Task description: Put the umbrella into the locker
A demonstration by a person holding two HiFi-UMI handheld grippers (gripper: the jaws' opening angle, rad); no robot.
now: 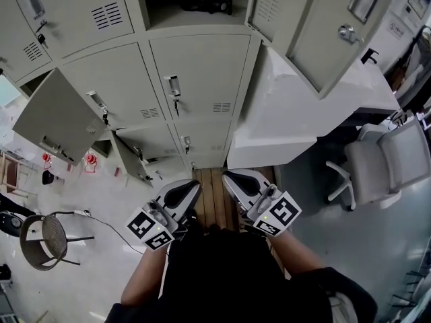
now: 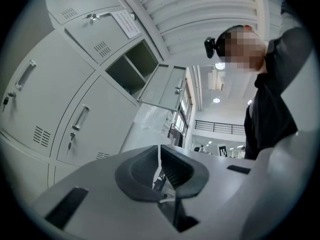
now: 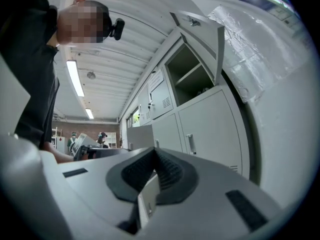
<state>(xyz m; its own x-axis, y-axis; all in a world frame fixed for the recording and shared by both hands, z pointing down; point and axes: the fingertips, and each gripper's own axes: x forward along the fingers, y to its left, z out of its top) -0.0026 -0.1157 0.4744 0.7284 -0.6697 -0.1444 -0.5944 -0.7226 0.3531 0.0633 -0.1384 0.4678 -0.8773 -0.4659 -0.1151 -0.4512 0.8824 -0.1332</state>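
The grey locker bank (image 1: 195, 79) fills the top of the head view. Its upper middle compartment (image 1: 195, 2) stands open, with the door (image 1: 323, 32) swung out to the right. A dark long object (image 1: 212, 5), possibly the folded umbrella, lies on that compartment's shelf. Both grippers are low and close to the person's body, well short of the lockers. My left gripper (image 1: 180, 195) is shut with nothing between its pads (image 2: 167, 166). My right gripper (image 1: 237, 182) is shut and empty as well, its pads (image 3: 165, 166) meeting. The open compartment (image 2: 131, 66) (image 3: 192, 74) shows in both gripper views.
A white desk (image 1: 296, 113) abuts the lockers on the right, with a grey chair (image 1: 390, 160) beside it. Two more locker doors (image 1: 57, 116) (image 1: 131, 157) hang open at the left. A round stool (image 1: 44, 241) stands at the lower left. Wooden slats (image 1: 212, 200) lie underfoot.
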